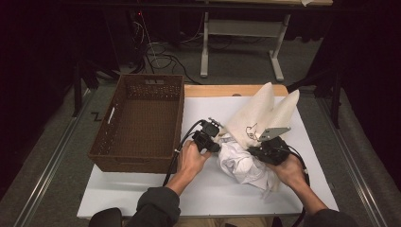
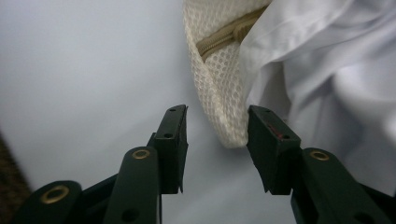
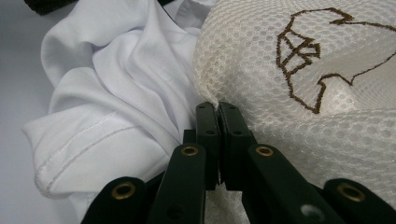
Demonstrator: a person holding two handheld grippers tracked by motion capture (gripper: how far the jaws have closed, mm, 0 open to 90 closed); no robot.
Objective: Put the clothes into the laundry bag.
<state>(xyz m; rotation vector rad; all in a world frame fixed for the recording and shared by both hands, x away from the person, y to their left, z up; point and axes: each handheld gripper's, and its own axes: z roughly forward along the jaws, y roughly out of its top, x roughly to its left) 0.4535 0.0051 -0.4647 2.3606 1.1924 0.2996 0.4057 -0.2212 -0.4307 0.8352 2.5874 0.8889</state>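
White bench [image 1: 142, 189] on grey floor; brown wicker basket [image 1: 142, 118] at left. Cream mesh laundry bag [image 1: 257, 116] upright at centre-right, white garment [image 1: 239, 163] bunched at its mouth. Right claw [image 3: 218, 109] clamped on bag edge. Left claw [image 2: 217, 123] part-open, bag's zipper corner between jaws, pads not pressing.

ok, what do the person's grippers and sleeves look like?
Both the left gripper and the right gripper are black, with flat-padded jaws and brass rivets on the linkages. Each trails a black cable. The right carries a grey three-cornered plate. Sleeves are dark grey.
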